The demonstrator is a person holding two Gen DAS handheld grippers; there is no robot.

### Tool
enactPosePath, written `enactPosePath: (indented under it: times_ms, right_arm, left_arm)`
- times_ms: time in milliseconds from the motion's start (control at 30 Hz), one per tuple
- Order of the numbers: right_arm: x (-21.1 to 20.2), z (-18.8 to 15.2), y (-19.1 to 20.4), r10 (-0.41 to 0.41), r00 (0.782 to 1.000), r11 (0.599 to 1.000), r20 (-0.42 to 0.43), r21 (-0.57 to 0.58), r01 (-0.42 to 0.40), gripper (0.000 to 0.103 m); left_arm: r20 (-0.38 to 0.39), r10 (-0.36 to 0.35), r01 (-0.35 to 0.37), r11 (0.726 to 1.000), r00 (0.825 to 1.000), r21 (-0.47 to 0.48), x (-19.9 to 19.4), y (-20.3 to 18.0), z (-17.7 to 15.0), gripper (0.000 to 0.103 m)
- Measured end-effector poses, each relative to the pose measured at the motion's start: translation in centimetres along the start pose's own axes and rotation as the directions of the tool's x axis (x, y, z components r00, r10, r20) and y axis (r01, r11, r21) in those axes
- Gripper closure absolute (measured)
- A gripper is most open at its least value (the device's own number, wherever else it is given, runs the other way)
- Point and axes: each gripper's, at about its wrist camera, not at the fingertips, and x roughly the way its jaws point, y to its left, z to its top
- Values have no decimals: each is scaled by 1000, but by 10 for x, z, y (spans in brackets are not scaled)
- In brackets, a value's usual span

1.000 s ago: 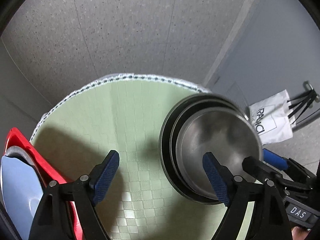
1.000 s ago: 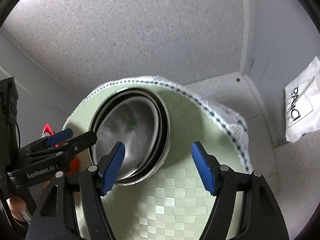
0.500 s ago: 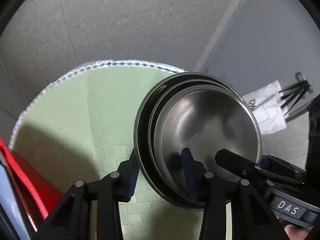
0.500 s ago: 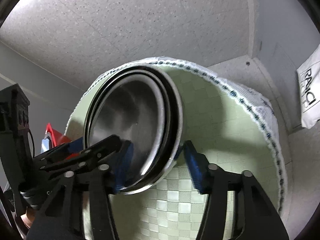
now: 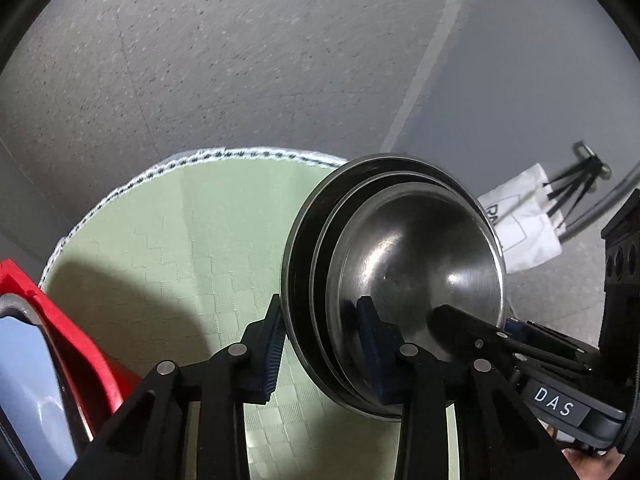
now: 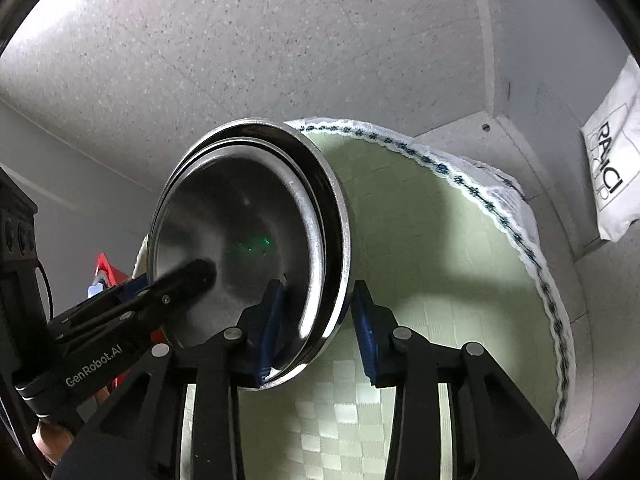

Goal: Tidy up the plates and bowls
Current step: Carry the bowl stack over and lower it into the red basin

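A nested stack of steel bowls and plates (image 5: 404, 280) hangs above the green checked tablecloth (image 5: 208, 240), held from both sides. My left gripper (image 5: 320, 356) is shut on the stack's near rim, one blue pad outside, one inside the bowl. My right gripper (image 6: 316, 324) is shut on the opposite rim of the same stack (image 6: 248, 240). Each gripper shows in the other's view, reaching into the bowl. A blue-grey plate (image 5: 28, 408) sits in a red rack (image 5: 80, 344) at the lower left.
The round table's patterned cloth edge (image 6: 500, 196) runs close to the wall. A white paper bag (image 6: 612, 168) lies on the grey floor at the right, next to a black tripod (image 5: 576, 188).
Both grippers closed on the stack's rims from open. The stack has lifted off the cloth and risen in both views.
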Motion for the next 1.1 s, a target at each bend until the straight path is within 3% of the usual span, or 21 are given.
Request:
enactPosePath:
  times_ms: [300, 533, 867, 1100]
  right_arm:
    - [-59, -30, 49, -55, 990, 998, 127, 14, 54, 68]
    - [-87, -64, 134, -78, 973, 996, 216, -14, 83, 68]
    - [-58, -103, 252, -31, 980, 993, 195, -102, 51, 68]
    - [-22, -125, 297, -19, 991, 987, 135, -153, 40, 68]
  left_arm:
    - [69, -95, 91, 994, 993, 67, -80, 31, -30, 72]
    - [131, -118, 106, 990, 984, 95, -164, 102, -68, 72]
    - [163, -58, 53, 998, 985, 35, -245, 225, -125, 72]
    - [146, -21, 24, 1000, 989, -18, -274, 272, -168, 72]
